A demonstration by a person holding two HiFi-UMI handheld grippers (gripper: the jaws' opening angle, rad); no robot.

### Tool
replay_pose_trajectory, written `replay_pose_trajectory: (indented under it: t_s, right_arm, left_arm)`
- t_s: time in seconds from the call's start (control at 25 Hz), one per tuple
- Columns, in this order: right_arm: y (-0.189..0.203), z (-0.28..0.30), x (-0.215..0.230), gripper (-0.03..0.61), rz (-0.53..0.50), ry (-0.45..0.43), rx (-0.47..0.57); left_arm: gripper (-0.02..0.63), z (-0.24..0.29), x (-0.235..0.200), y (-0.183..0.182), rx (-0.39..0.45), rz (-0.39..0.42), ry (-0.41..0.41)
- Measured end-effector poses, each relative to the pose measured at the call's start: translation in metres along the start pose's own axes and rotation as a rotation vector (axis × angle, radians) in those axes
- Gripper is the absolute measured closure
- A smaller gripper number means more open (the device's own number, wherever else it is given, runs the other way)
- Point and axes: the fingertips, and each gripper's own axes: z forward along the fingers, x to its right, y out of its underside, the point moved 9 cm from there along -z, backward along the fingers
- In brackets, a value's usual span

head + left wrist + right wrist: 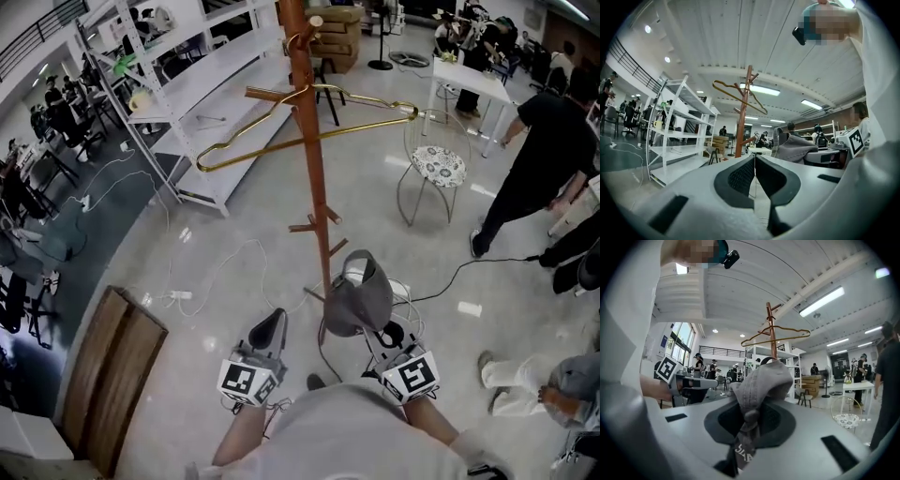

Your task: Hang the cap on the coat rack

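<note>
The cap (764, 380) looks soft, light and floppy. The right hand-held gripper (751, 418) pinches its strap end, a good hold. The left hand-held gripper (754, 171) is clenched and empty.

A coat rack (314, 178) stands at frame centre, with a hanger (375, 126) across its upper pegs. The cap (358, 300) sits just right of its lowest pegs, in the right tool (380, 336). The left tool (269, 328) is lower centre, the shelving (187, 84) upper left, and a chair (433, 169) right of the rack.
</note>
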Motion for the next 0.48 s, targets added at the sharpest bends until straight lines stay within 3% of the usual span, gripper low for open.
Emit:
replay_pose_trajectory:
  t_s: [0.2, 0.48]
  right_arm:
    - [-0.006, 0.014, -0.001, 0.537, -0.011, 0.01, -0.013]
    - [-0.014, 0.024, 0.024, 0.538, -0.027, -0.05, -0.017]
  left_arm:
    - [0.603, 0.005, -0.014, 0.0, 0.005, -0.021, 0.002]
    - [0.603, 0.02, -0.005, -0.001, 0.022, -0.062, -0.08]
